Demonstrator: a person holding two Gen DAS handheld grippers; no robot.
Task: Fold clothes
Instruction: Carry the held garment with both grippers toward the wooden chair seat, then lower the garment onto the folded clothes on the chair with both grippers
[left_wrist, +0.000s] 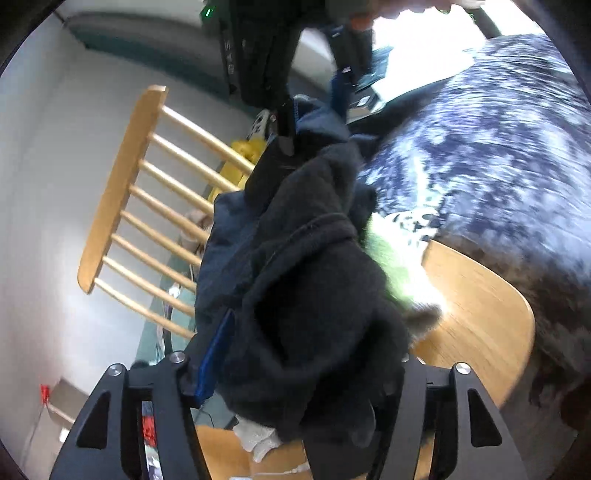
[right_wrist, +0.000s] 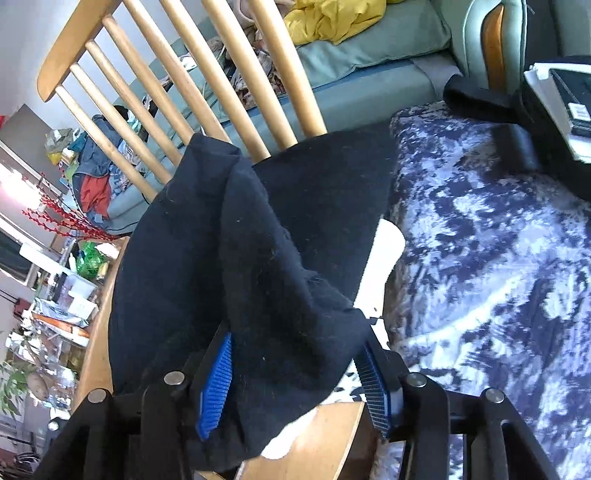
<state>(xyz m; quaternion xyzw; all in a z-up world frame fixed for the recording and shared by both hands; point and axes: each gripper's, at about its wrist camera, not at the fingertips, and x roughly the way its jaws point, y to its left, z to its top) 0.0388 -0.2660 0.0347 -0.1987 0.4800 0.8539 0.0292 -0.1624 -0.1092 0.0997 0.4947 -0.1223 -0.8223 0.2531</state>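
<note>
A black fleece garment (left_wrist: 306, 280) hangs bunched over a wooden chair (left_wrist: 480, 314). My left gripper (left_wrist: 295, 373) is shut on a thick fold of it; one blue pad (left_wrist: 216, 363) shows at the left. In the left wrist view my right gripper (left_wrist: 291, 122) holds the far end of the cloth, higher up. In the right wrist view the same garment (right_wrist: 258, 258) drapes over the right gripper (right_wrist: 295, 373), whose blue pads (right_wrist: 216, 384) sit on either side of the cloth and pinch it.
The chair's slatted back (right_wrist: 177, 85) stands just behind the cloth. A bed with a blue and white patterned cover (right_wrist: 498, 277) lies to the right. A grey-green sofa with yellow cloth (right_wrist: 332, 18) is beyond. A cluttered table (right_wrist: 55, 295) stands at the left.
</note>
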